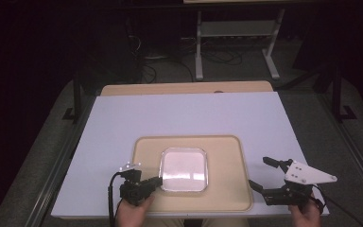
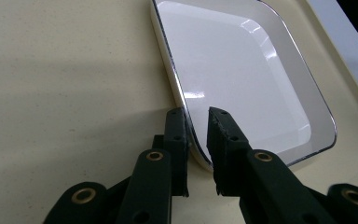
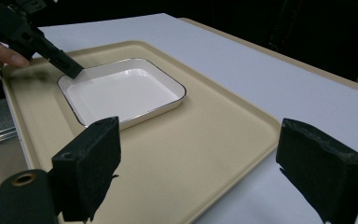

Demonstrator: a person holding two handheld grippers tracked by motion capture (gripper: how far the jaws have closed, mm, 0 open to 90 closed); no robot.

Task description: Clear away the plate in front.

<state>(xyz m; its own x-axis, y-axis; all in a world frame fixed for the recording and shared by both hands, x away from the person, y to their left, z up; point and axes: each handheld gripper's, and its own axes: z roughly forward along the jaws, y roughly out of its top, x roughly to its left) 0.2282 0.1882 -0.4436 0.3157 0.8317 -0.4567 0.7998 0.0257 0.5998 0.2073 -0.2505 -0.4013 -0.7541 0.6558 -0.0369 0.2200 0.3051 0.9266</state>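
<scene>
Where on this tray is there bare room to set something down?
The tray is bare right of the dish, up to its right rim, and in a narrower strip left of the dish. The dish's near-left corner is crowded: the left gripper has its jaws around the rim there.

White table [image 1: 184,113], beige tray [image 1: 227,189] on it

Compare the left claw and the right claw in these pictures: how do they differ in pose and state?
The left claw is nearly closed, its jaws straddling the rim of the white square dish; the right claw is spread wide around nothing. The left claw sits over the beige tray; the right claw sits beside the tray's right edge, over the white tabletop. Both are black, two-jawed and hand-held.
</scene>
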